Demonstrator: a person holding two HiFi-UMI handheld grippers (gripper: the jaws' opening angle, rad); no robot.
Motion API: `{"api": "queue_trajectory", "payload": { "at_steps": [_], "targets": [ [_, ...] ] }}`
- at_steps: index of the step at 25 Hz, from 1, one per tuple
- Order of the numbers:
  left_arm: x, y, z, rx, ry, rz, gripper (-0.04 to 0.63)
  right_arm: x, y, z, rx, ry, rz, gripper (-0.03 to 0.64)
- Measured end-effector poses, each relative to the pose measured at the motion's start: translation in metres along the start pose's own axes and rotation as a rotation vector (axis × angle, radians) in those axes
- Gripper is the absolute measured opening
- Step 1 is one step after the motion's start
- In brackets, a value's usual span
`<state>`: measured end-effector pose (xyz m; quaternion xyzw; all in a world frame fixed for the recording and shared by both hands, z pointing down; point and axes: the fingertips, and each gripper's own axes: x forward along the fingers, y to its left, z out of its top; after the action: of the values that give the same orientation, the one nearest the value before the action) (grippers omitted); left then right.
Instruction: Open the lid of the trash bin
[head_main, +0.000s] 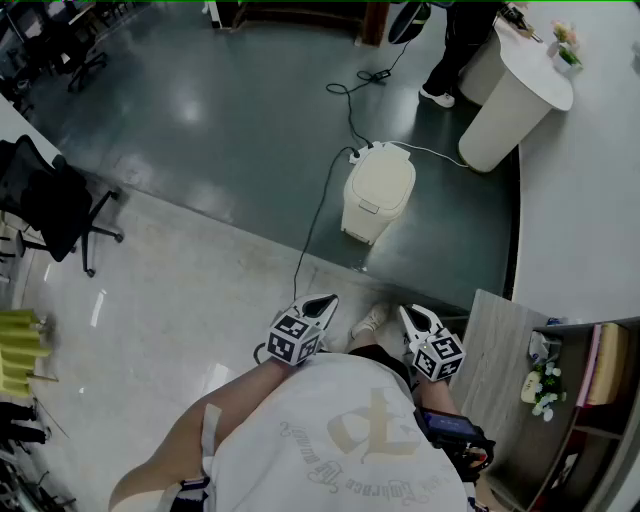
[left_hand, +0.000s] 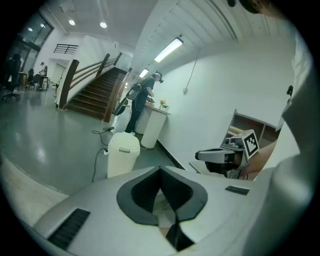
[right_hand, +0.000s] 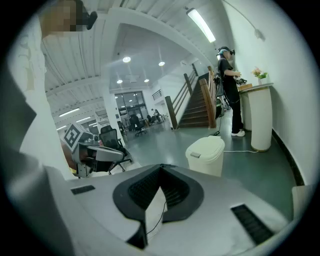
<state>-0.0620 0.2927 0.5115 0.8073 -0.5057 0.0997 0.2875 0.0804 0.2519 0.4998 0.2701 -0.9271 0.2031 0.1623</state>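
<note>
Nearest the lens: my white shirt (head_main: 340, 440) and both tongs, held low in front of me.
Left gripper (head_main: 324, 301): jaw tips together and nothing between them. Its own view shows only floor past the pads.
Right gripper (head_main: 411, 316): same, tips closed and empty.
Both point forward, roughly at the bin.

Trash bin (head_main: 378, 192): cream, upright on the dark floor ahead of me, well apart from both tongs.
Lid (head_main: 382, 176): down and flush on the body.
Small tab (head_main: 370, 207) at the lid's front edge, facing me. It's probably the release, but I can't confirm the mechanism from this range.

Around the bin:
- A black cable (head_main: 318, 215) runs past its left side towards my feet.
- A white pedestal counter (head_main: 515, 100) stands behind it to the right, with a person (head_main: 452, 50) at it.
- A black office chair (head_main: 55, 205) sits far left.
- A shelf unit (head_main: 585, 400) with a small bunch of flowers (head_main: 543, 388) is close on my right.

Progress: zero. The lid is shut, there's no contact, and I'm not in reach.
Left to do: close the gap, put a jaw tip on the tab or under the lid's front edge, and raise the lid.
The right gripper looks better lined up for that.
The cable is a trip hazard on the way in.
</note>
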Motion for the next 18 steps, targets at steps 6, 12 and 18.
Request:
{"api": "queue_trajectory", "payload": {
  "at_steps": [6,12,18],
  "targets": [
    [0.001,-0.007,0.01,0.02,-0.002,-0.008,0.014,-0.003,-0.001,0.012,-0.004,-0.025,0.004,0.005],
    [-0.003,-0.004,0.002,0.019,0.008,-0.011,0.015,0.001,0.007,0.008,-0.014,-0.027,0.004,0.005],
    [-0.016,0.011,0.003,0.01,-0.013,0.024,0.015,0.007,0.009,0.009,0.008,-0.047,-0.018,0.005]
  ]
}}
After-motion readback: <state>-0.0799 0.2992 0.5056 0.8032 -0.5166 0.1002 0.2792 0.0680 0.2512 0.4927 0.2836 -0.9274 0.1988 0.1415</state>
